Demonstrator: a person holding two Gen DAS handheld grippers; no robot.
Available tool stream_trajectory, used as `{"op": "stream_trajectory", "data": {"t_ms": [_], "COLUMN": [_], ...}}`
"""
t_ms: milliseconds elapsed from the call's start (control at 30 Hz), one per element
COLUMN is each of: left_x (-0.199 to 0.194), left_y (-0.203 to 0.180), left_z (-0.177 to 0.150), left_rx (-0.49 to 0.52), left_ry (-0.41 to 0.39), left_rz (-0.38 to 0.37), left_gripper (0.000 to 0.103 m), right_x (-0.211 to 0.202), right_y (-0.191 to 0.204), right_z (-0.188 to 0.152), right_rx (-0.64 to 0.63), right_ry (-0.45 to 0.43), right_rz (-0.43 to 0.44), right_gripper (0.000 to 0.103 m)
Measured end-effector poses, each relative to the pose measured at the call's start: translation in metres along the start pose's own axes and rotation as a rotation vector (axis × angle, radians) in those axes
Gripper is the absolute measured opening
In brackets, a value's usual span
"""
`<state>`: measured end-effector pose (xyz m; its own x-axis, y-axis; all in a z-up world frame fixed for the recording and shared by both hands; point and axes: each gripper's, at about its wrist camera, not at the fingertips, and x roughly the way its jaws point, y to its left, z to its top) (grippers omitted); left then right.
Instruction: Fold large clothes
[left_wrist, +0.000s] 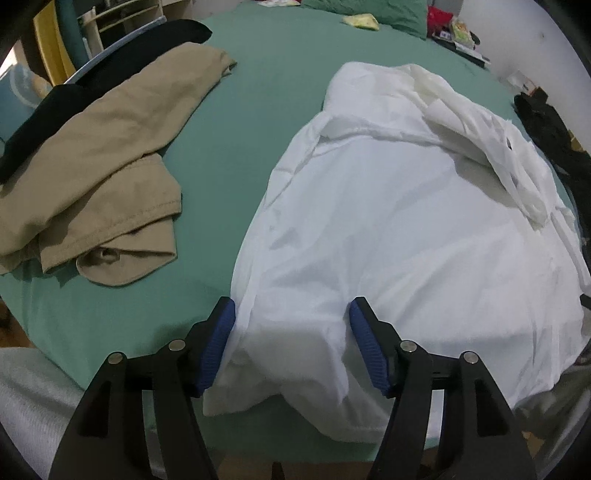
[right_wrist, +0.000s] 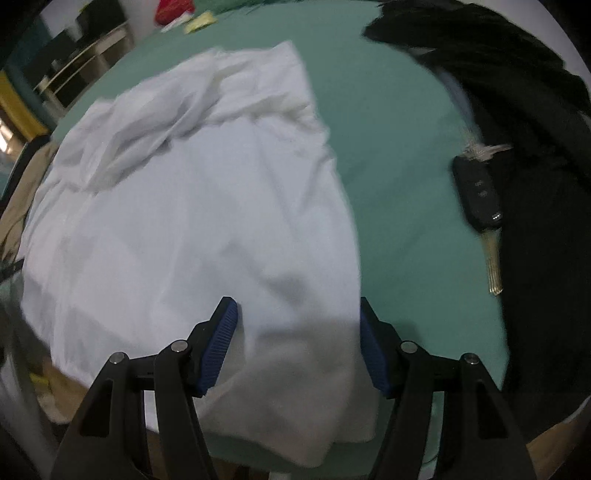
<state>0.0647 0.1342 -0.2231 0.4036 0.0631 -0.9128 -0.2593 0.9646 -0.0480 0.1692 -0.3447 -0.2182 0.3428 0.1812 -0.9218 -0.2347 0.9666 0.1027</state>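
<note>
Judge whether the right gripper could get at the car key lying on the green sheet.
Probably yes: the right gripper is open over the white garment, and the car key lies uncovered beside it.

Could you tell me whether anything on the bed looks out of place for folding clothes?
Yes: a car key lies on the green sheet beside the white garment, against dark clothing.

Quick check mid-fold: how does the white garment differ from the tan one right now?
The white garment lies spread fairly flat in front of the left gripper, whose open jaws straddle its near edge; the tan garment sits off to the left, untouched. The white one is lightly creased, while the tan one is bunched and folded over itself. Both rest on the green sheet.
</note>
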Motion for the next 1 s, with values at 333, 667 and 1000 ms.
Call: {"op": "stream_trajectory", "data": {"t_ms": [333, 667, 1000], "left_x": [-0.032, -0.11, -0.141], "left_y": [-0.006, 0.009, 0.024], "left_z": [-0.011, -0.004, 0.005], "left_rx": [0.047, 0.057, -0.004], "left_ry": [-0.055, -0.186, -0.19], "left_rz": [-0.092, -0.15, -0.253], "left_gripper": [0.004, 0.004, 0.005], "right_x": [-0.021, -0.101, -0.144], "right_y": [0.011, 0.002, 0.008], "right_z": [-0.021, -0.037, -0.025], "right_rx": [-0.015, -0.005, 0.011], "right_ry": [-0.004, -0.161, -0.254], "right_rz": [0.074, 0.067, 0.112], "right_gripper": [0.005, 0.004, 0.004]}}
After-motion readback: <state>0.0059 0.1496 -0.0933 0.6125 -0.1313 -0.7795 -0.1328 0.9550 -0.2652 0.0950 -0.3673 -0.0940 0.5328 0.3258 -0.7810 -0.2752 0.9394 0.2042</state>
